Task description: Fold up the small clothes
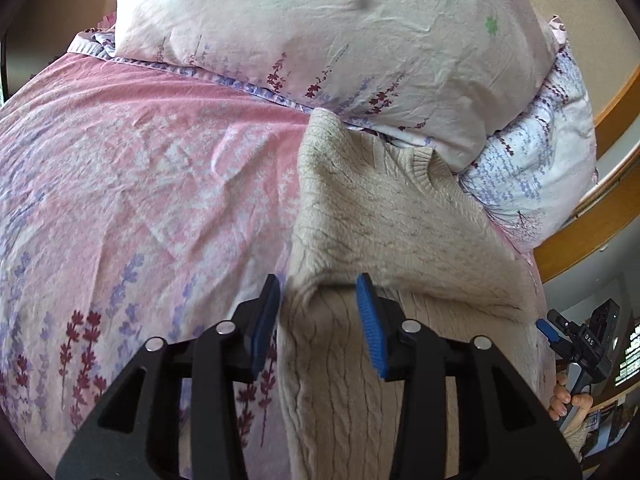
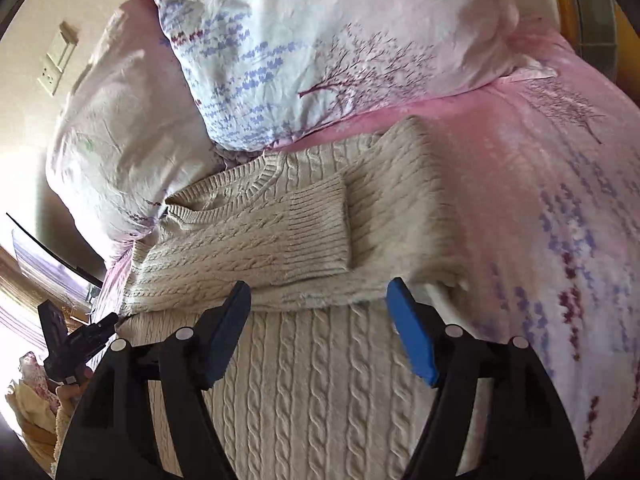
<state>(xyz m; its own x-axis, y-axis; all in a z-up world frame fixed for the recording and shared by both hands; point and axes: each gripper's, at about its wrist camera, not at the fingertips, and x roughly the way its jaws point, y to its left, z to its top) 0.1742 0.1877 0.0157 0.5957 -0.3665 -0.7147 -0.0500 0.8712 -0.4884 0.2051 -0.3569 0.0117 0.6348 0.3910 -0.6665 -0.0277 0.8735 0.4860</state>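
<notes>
A cream cable-knit sweater (image 2: 304,232) lies on the pink floral bedsheet (image 2: 540,208), its upper part folded over its lower part, one sleeve laid across the chest. In the left wrist view the same sweater (image 1: 384,216) fills the centre right. My left gripper (image 1: 320,292) hovers at the folded edge, jaws apart, blue pads (image 1: 370,320) clear of the knit. My right gripper (image 2: 320,300) stands wide open over the fold line with nothing gripped. Each gripper also shows small in the other's view, the right gripper (image 1: 576,340) and the left gripper (image 2: 80,336).
Two floral pillows (image 1: 320,32) (image 2: 320,48) lie right behind the sweater. A wooden bed frame (image 1: 600,200) curves along the right. A wall socket (image 2: 52,72) sits on the wall at left. Pink sheet (image 1: 140,180) spreads to the left of the sweater.
</notes>
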